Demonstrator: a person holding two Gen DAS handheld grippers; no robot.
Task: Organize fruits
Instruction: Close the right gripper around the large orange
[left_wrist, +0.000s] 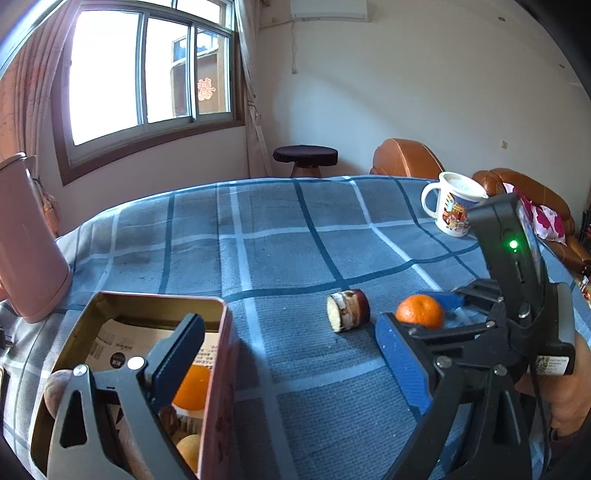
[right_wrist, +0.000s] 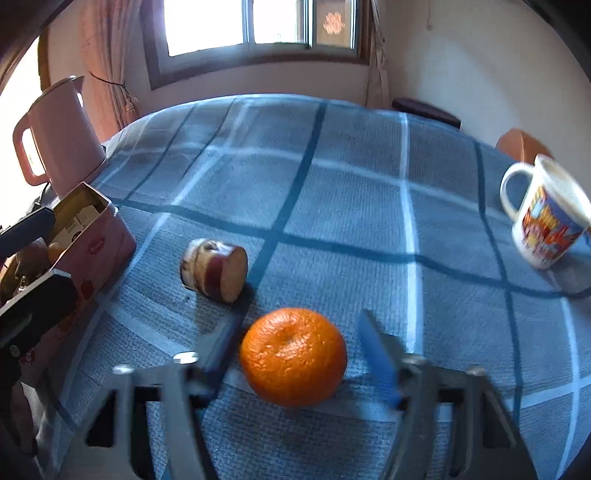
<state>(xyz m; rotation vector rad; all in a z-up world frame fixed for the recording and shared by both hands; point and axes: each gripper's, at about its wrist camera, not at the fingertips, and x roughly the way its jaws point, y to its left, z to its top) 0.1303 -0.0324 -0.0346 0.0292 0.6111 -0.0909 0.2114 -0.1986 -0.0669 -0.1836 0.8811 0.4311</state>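
Tin (left_wrist: 218, 369): it stands open under your left gripper (left_wrist: 288, 354), with the left finger over the inside and the right finger outside, above the cloth (left_wrist: 295, 229).
In the tin: an orange fruit (left_wrist: 192, 387) just behind the left finger, a smaller yellow one (left_wrist: 190, 450) below it, also a printed paper — so I judge part of the sorting is done.
Left jaws: wide open, they hold nothing.
Orange (right_wrist: 293, 356): it lies on the cloth between the fingers of your right gripper (right_wrist: 299, 350).
Right jaws: open around the orange; a gap shows on both sides, more clear on the right one, so the pads do not press yet. The fingers are blurred there.
Cut piece (right_wrist: 214, 269): beyond the left finger of the right gripper, on its side, apart from the orange and near the tin. I cannot tell what fruit it is.
Mug (right_wrist: 546, 214): far beyond the right finger, not part of the job.
Kettle (right_wrist: 61, 129): behind the tin.
Left to do: close on the orange, bring it to the tin, then the cut piece — two things, as far as you can see here.
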